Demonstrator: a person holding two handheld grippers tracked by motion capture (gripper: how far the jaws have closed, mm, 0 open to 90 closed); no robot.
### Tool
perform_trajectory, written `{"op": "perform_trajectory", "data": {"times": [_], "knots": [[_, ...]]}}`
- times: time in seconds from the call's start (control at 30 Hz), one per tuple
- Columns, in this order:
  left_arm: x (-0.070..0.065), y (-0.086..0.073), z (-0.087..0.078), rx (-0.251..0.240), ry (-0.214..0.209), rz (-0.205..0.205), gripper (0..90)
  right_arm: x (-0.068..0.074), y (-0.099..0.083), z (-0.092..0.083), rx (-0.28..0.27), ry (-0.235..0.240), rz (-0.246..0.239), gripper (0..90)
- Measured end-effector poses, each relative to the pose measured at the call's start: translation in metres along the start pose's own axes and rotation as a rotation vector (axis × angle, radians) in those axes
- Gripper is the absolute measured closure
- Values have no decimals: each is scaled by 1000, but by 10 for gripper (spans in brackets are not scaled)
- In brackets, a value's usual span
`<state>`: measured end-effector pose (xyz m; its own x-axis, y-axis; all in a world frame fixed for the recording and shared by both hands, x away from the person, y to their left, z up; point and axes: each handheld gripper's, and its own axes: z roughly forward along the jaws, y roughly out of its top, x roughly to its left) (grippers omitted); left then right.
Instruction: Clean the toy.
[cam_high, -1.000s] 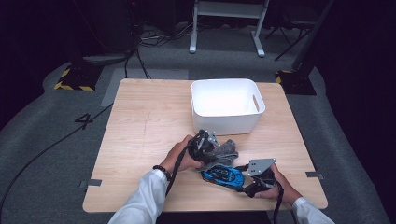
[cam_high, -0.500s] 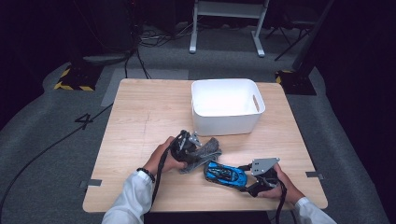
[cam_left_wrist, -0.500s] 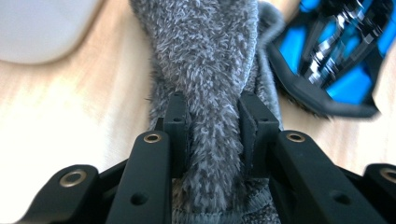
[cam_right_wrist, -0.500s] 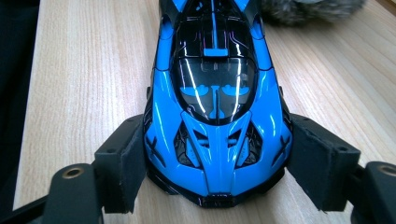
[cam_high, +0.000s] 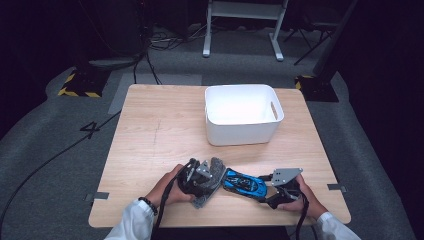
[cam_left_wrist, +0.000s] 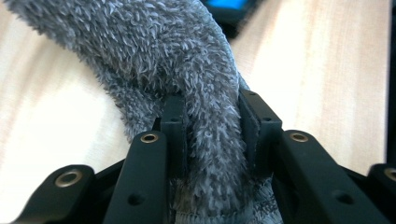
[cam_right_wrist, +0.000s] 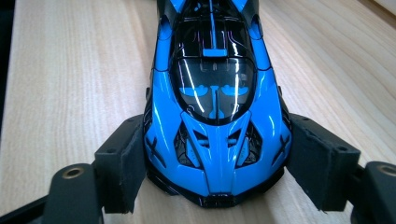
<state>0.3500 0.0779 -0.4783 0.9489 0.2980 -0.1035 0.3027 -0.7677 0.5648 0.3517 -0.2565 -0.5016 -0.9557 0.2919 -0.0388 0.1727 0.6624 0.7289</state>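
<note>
A grey fuzzy cloth (cam_high: 216, 167) lies near the table's front edge, just left of a blue toy car (cam_high: 244, 183). My left gripper (cam_high: 207, 180) is shut on the cloth. In the left gripper view both pads (cam_left_wrist: 173, 123) press into the cloth's pile (cam_left_wrist: 177, 56) around the left gripper (cam_left_wrist: 212, 126). The right gripper (cam_high: 265, 192) holds the car from its right end. In the right gripper view the car's nose (cam_right_wrist: 212, 84) sits between the jaws of the right gripper (cam_right_wrist: 217, 158), with both pads (cam_right_wrist: 123, 158) against its sides.
A white plastic bin (cam_high: 242, 132) stands empty at the back right of the wooden table (cam_high: 160, 130). Cables and a yellow-black striped base lie on the floor beyond the table. A person's sleeves enter from the bottom.
The left hand has drawn the grey cloth leftward and toward the front edge, away from the bin. The right gripper and the car have barely shifted.
</note>
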Motion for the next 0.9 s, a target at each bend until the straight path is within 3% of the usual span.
{"op": "perform_trajectory", "data": {"times": [0.1, 0.3, 0.37, 0.57, 0.63, 0.67, 0.77, 0.83, 0.9], "knots": [[-9, 1, 4, -9, -47, 41, 658, -2, 0, 0, 1, -11, 15, 262], [-27, 17, 18, -18, -64, 118, 648, -4, 0, 1, 1, -16, 25, 261], [-29, 22, 22, -23, -72, 117, 648, -3, 1, 1, 4, -22, 29, 261], [-38, 32, 28, -16, -27, 106, 648, -2, 2, 2, 10, -38, 43, 261], [-39, 32, 27, -6, -17, 114, 651, -1, 3, 2, 11, -40, 44, 261], [-37, 27, 22, 14, -7, 139, 653, -2, 3, 2, 12, -43, 44, 261], [-23, 16, 14, 0, -5, 101, 665, -3, 2, 1, 11, -42, 40, 260], [-17, 11, 10, -2, 17, 81, 664, -4, 1, 0, 9, -36, 39, 260], [-3, -1, -1, -7, 65, 22, 664, -5, 0, 0, 11, -26, 43, 259]]}}
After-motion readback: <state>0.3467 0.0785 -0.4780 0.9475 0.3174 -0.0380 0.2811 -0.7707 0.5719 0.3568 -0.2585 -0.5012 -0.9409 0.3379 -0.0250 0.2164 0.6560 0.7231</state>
